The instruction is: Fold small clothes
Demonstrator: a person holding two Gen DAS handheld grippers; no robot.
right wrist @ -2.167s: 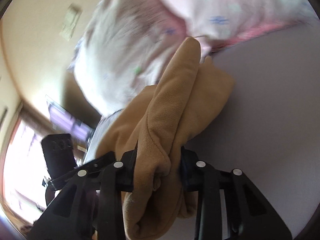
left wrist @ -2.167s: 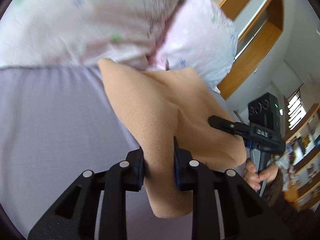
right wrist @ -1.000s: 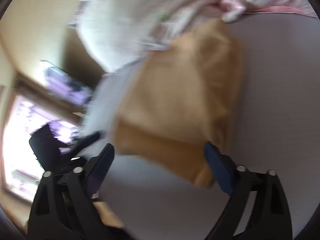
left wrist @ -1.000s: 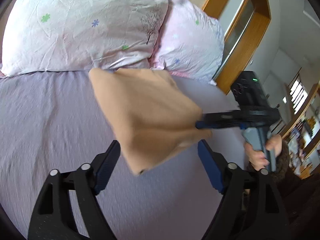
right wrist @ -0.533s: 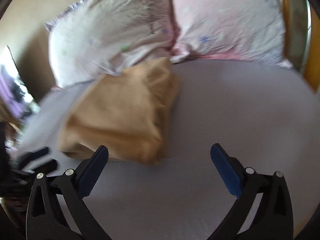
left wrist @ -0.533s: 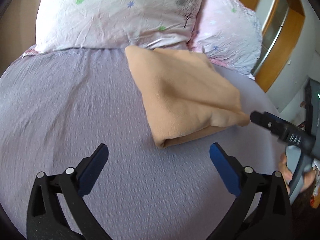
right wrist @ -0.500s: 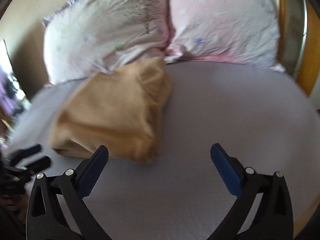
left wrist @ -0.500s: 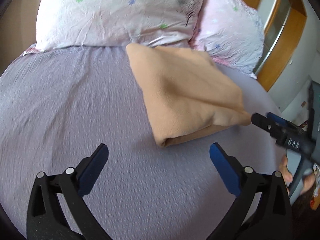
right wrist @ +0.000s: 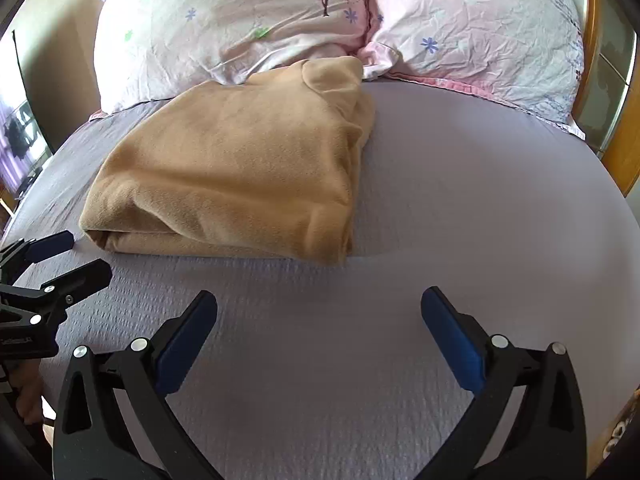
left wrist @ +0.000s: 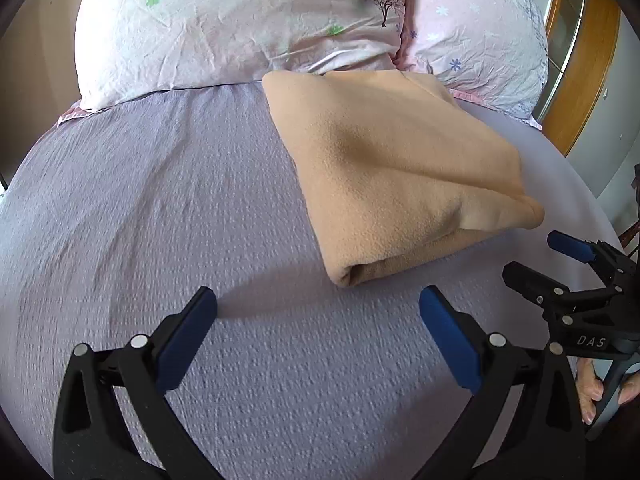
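The tan folded garment lies flat on the lilac bedsheet, its far edge touching the two floral pillows. The left gripper hovers near its front edge with the jaws wide apart and holds nothing. The right gripper is also spread wide and empty, close to the garment's near side.
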